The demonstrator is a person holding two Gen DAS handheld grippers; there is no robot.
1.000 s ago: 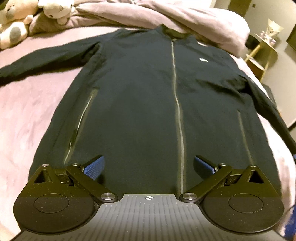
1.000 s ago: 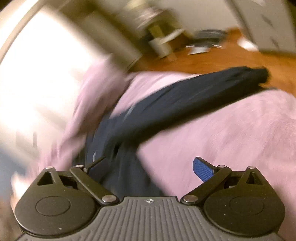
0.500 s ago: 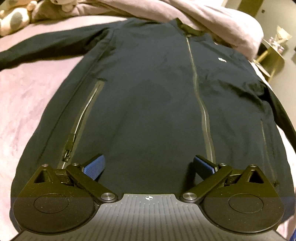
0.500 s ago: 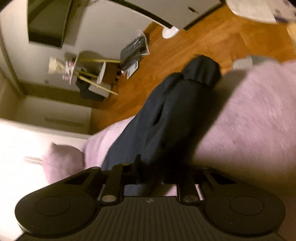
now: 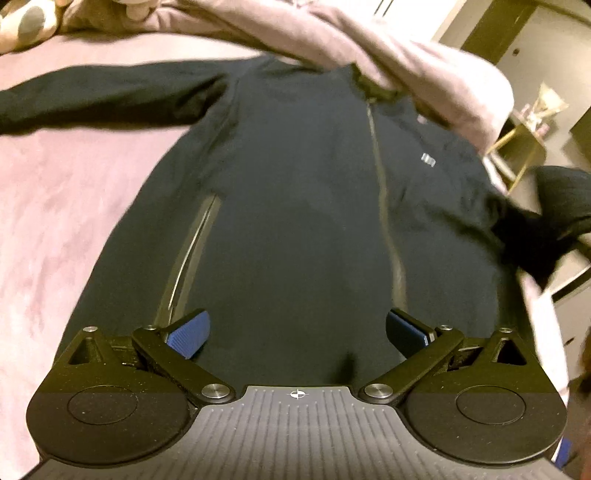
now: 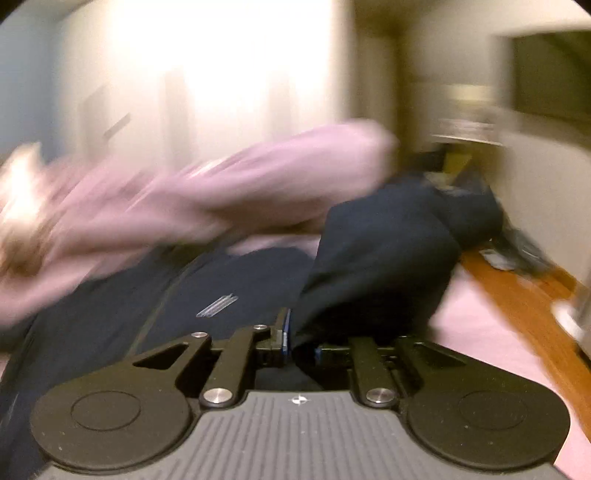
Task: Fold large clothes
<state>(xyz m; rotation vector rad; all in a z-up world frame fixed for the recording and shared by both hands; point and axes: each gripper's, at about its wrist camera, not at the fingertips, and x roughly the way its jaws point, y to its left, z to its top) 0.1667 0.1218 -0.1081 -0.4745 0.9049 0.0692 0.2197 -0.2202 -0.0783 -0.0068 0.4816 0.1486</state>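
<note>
A dark navy zip jacket [image 5: 295, 203] lies face up on the pink bed [image 5: 55, 221], its left sleeve [image 5: 103, 99] stretched out flat. My left gripper [image 5: 295, 332] hovers open over the jacket's lower part, nothing between its blue pads. In the blurred right wrist view, my right gripper [image 6: 301, 345] has its jaws close together around the jacket's right sleeve [image 6: 380, 258], and they are opening slightly. That sleeve rises lifted off the bed beside the jacket's chest [image 6: 221, 288]. It shows in the left wrist view as a raised dark bundle [image 5: 565, 199] at the right edge.
A bunched pink duvet [image 5: 406, 48] lies past the collar. A plush toy [image 5: 22, 22] sits at the far left. A small gold side table [image 5: 521, 147] stands beside the bed. Wooden floor [image 6: 517, 295] runs along the bed's right side.
The right gripper shut on the hanging right sleeve, then swung it up from the bed's edge toward the jacket body. The left gripper drifted over the jacket and stayed open.
</note>
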